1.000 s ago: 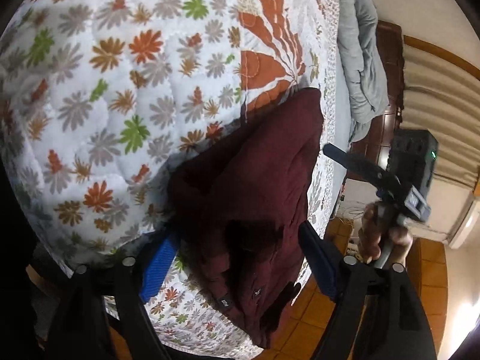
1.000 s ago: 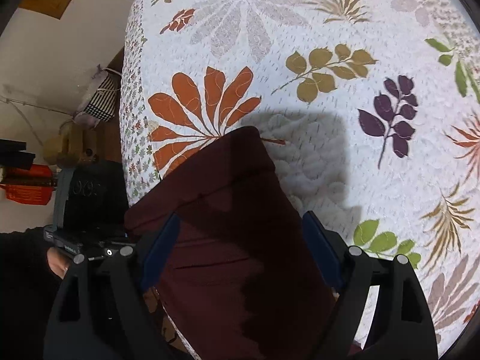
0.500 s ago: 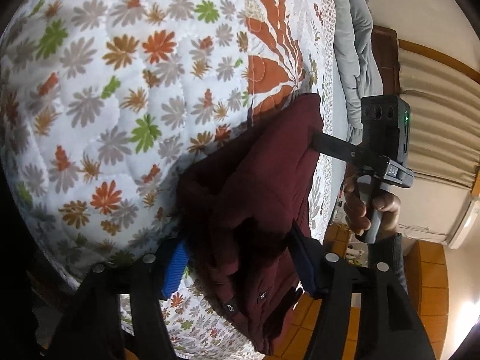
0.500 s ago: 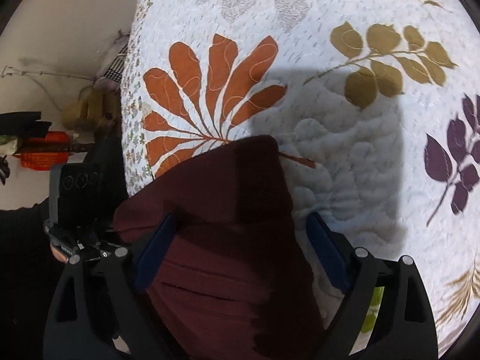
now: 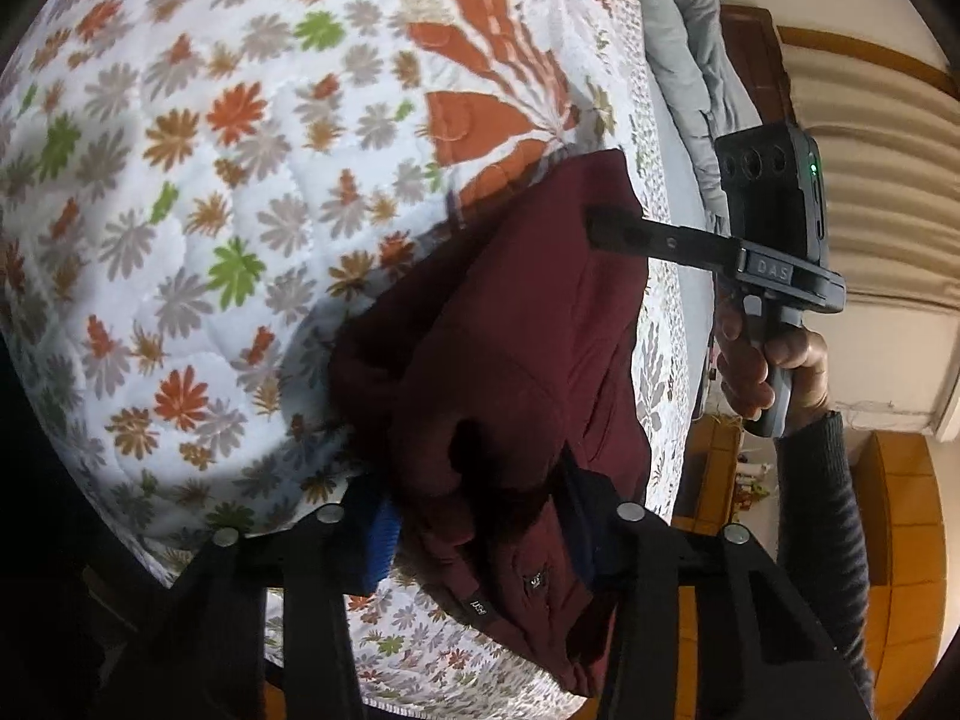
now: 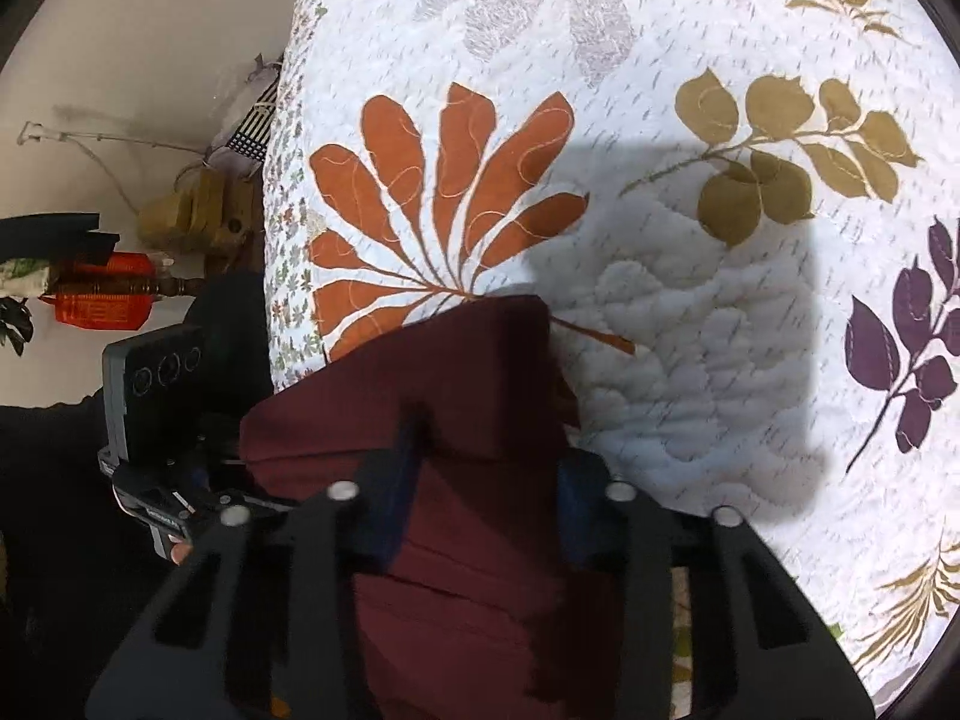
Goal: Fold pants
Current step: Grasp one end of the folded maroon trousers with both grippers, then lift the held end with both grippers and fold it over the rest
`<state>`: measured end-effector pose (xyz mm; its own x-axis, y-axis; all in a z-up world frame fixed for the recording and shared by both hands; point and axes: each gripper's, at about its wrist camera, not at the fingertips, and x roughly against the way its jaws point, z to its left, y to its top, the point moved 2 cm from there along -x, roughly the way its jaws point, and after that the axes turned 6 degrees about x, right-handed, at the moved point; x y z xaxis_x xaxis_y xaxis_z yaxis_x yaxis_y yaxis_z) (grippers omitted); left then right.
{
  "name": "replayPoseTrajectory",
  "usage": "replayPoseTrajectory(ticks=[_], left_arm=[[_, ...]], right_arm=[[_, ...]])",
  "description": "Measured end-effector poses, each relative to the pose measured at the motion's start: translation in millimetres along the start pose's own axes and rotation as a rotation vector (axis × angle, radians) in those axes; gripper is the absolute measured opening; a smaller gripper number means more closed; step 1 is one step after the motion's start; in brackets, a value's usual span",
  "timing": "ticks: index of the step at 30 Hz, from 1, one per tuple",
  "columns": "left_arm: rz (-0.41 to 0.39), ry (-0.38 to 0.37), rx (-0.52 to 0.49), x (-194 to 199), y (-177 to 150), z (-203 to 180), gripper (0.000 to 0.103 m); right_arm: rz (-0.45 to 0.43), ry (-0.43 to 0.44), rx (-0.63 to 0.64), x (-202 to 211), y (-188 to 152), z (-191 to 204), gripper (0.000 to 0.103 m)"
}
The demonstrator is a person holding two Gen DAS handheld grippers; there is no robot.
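Maroon pants [image 5: 510,372] are lying bunched on a quilted floral bedspread [image 5: 198,192], close to its edge, with both claws working into the cloth. Seen from the left wrist, the left gripper [image 5: 480,516] is closing its jaws on the near, crumpled end of the pants: the fabric is filling the gap between its blue pads and spilling below them, where a small button and a dark label are showing. Ahead of it and to its right, the right gripper [image 5: 600,234] is reaching in from the side, its black fingers biting into the far fold of the pants, while a hand [image 5: 762,360] in a dark ribbed sleeve is gripping its handle.

From the right wrist, the right gripper's jaws are also closing, narrowed onto a thick folded layer of maroon cloth that is sitting squarely between its pads and running on ahead of them to a blunt folded corner over an orange leaf print [image 6: 444,204]. To its left, the left gripper's black body is showing beside the pants.
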<state>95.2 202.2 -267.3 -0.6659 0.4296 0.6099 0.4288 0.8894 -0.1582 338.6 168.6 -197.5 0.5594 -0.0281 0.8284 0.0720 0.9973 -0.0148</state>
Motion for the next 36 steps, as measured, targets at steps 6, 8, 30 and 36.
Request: replayPoseTrajectory(ticks=[6,8,30,36], left_arm=[[-0.010,-0.002,-0.056,10.7,-9.5,-10.7,0.042],[-0.013,-0.002,-0.073,8.8,-8.5,-20.9,0.041],[-0.079,-0.045,-0.410,35.4,-50.8,-130.6,0.037],[-0.084,-0.055,-0.512,34.6,-72.4,-170.9,0.037]], right_arm=[[-0.014,-0.035,0.009,9.8,-3.5,9.7,0.026],[-0.021,-0.049,0.010,14.6,-4.9,13.0,0.024],[-0.189,-0.283,-0.003,107.0,-64.3,93.0,0.022],[-0.257,-0.356,-0.033,137.7,-96.5,118.9,0.022]])
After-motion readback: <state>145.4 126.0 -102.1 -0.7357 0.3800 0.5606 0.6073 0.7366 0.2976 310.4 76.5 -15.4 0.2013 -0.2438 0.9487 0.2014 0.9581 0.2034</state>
